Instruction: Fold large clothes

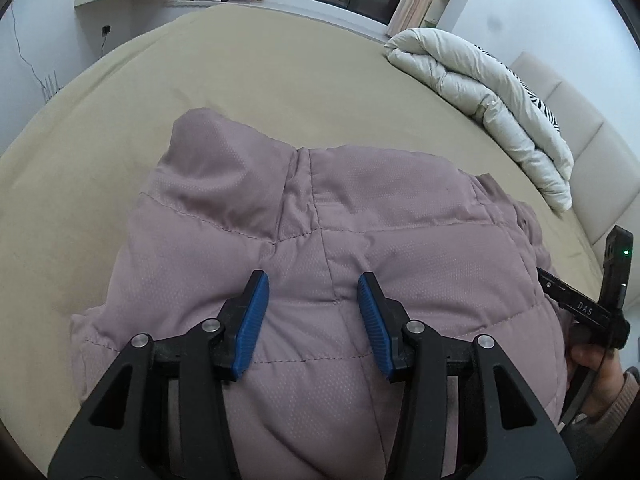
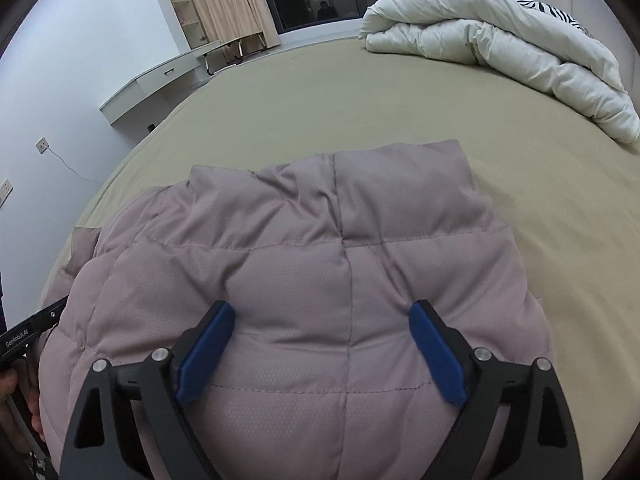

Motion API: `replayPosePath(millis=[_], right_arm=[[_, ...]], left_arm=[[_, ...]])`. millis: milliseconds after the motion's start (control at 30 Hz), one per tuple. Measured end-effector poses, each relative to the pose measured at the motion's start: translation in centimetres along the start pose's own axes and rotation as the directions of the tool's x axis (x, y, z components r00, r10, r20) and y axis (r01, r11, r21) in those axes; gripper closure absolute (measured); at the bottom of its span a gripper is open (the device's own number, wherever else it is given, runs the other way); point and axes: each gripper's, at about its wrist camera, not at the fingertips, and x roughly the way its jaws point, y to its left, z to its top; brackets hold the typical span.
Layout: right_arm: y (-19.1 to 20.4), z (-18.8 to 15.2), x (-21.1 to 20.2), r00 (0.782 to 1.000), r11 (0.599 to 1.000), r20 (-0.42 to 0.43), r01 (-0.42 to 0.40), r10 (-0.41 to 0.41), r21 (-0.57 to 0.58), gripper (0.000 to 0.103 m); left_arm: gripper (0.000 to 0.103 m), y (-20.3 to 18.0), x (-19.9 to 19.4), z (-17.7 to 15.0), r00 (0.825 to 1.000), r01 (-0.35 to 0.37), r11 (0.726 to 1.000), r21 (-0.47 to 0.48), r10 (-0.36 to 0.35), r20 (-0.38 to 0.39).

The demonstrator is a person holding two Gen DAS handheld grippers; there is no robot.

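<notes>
A mauve quilted puffer jacket (image 1: 304, 248) lies folded in a thick bundle on the tan bed sheet (image 1: 248, 80). It also fills the lower part of the right wrist view (image 2: 304, 264). My left gripper (image 1: 313, 286) is open, its blue-padded fingers resting on the jacket's top with fabric between them. My right gripper (image 2: 322, 314) is open wider, its fingers pressed onto the jacket's top. The right gripper's body shows at the right edge of the left wrist view (image 1: 592, 308).
A rolled white duvet (image 1: 492, 104) with a zebra-print side lies at the head of the bed, also seen in the right wrist view (image 2: 500, 40). A padded headboard (image 1: 576, 128) is behind it. A white desk (image 2: 160, 84), curtains and a dark window stand beyond the bed.
</notes>
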Motion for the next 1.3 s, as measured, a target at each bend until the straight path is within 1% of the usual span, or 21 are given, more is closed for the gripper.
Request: replayPosePath(millis=[33, 100, 133, 200, 267, 333, 400, 500, 633, 700, 767, 800, 867, 933, 1000, 1033, 1067, 1100, 1167, 1267, 1300], right_arm=[[0.1, 0.3, -0.3, 1.000, 1.000, -0.016, 0.004, -0.004, 0.002, 0.012], [0.2, 0.6, -2.2, 0.998, 0.999, -0.042, 0.045, -0.044, 0.023, 0.018], [0.2, 0.6, -3.3, 0.998, 0.998, -0.034, 0.046, -0.045, 0.036, 0.024], [0.1, -0.6, -6.6, 0.999, 0.998, 0.037, 0.039, -0.040, 0.041, 0.025], [0.0, -2.2, -7.8, 0.995, 0.997, 0.050, 0.080, -0.081, 0.020, 0.025], [-0.3, -3.8, -6.8, 0.994, 0.994, 0.011, 0.106, -0.106, -0.016, 0.024], [-0.2, -5.1, -6.4, 0.993, 0.993, 0.051, 0.111, -0.109, -0.045, 0.021], [0.4, -5.5, -5.6, 0.983, 0.982, 0.076, 0.173, -0.168, -0.074, 0.017], [-0.7, -5.0, -4.7, 0.989, 0.990, 0.060, 0.139, -0.137, -0.027, 0.010], [-1.0, -4.3, -5.0, 0.992, 0.992, 0.020, 0.127, -0.127, -0.017, 0.010], [-0.5, -3.5, -6.2, 0.984, 0.984, -0.018, 0.178, -0.178, -0.009, 0.010], [-0.2, -3.5, -7.2, 0.981, 0.981, -0.006, 0.193, -0.193, 0.002, 0.011], [0.6, -3.8, -9.7, 0.982, 0.984, 0.062, 0.178, -0.180, 0.022, 0.011], [1.5, -4.5, -12.6, 0.973, 0.986, 0.156, 0.164, -0.168, 0.040, 0.010], [2.6, -5.4, -15.3, 0.953, 0.987, 0.255, 0.158, -0.163, 0.042, 0.004], [3.2, -6.0, -16.8, 0.934, 0.985, 0.314, 0.165, -0.169, 0.040, 0.000], [3.7, -6.3, -18.0, 0.914, 0.983, 0.365, 0.177, -0.179, 0.039, 0.000], [4.3, -6.6, -19.1, 0.894, 0.981, 0.407, 0.191, -0.188, 0.034, 0.000], [5.5, -6.7, -21.0, 0.856, 0.971, 0.470, 0.240, -0.215, 0.007, 0.000], [6.9, -5.8, -23.4, 0.820, 0.956, 0.521, 0.294, -0.238, -0.026, 0.000], [7.2, -5.5, -24.4, 0.807, 0.954, 0.542, 0.299, -0.237, -0.028, 0.000]], left_arm=[[0.058, 0.0, -0.3, 0.0, 1.000, -0.008, 1.000, 0.006, 0.008, -0.006], [0.058, -0.4, -1.7, -0.2, 0.999, -0.029, 1.000, 0.011, 0.029, -0.015], [0.058, -0.5, -2.7, -0.3, 1.000, -0.021, 1.000, 0.003, 0.021, -0.008], [0.058, -0.5, -5.7, -1.4, 0.999, 0.002, 1.000, -0.010, -0.002, 0.038], [0.058, -0.2, -6.8, -2.9, 0.998, -0.043, 0.999, -0.014, 0.044, 0.055], [0.058, 0.1, -6.9, -4.3, 0.997, -0.040, 0.999, -0.006, 0.040, 0.071], [0.057, -0.3, -6.4, -5.2, 0.995, -0.064, 0.997, 0.030, 0.061, 0.081], [0.057, -0.6, -5.2, -5.2, 0.993, -0.086, 0.995, 0.055, 0.081, 0.083], [0.055, -0.4, -3.8, -4.7, 0.995, -0.072, 0.997, 0.042, 0.068, 0.072], [0.055, -0.7, -4.2, -4.6, 0.995, -0.084, 0.995, 0.049, 0.081, 0.058], [0.055, -0.9, -5.2, -4.3, 0.995, -0.095, 0.995, 0.030, 0.094, 0.045], [0.055, -1.1, -6.2, -4.4, 0.994, -0.099, 0.995, 0.022, 0.097, 0.052], [0.055, -2.1, -8.7, -4.9, 0.987, -0.126, 0.991, 0.048, 0.120, 0.106], [0.043, -3.3, -11.1, -5.7, 0.972, -0.169, 0.982, 0.080, 0.153, 0.176], [0.023, -4.7, -14.3, -6.6, 0.947, -0.209, 0.974, 0.090, 0.178, 0.268], [0.020, -5.3, -15.7, -6.9, 0.933, -0.224, 0.970, 0.092, 0.186, 0.309], [0.016, -5.9, -17.1, -7.3, 0.916, -0.240, 0.966, 0.092, 0.194, 0.351], [0.011, -6.6, -18.5, -7.5, 0.898, -0.261, 0.961, 0.092, 0.206, 0.389], [0.007, -7.8, -21.1, -7.9, 0.854, -0.317, 0.945, 0.085, 0.245, 0.460], [0.004, -9.6, -24.9, -8.2, 0.781, -0.400, 0.915, 0.054, 0.309, 0.543], [0.002, -10.2, -26.2, -8.1, 0.763, -0.409, 0.911, 0.043, 0.316, 0.564]])
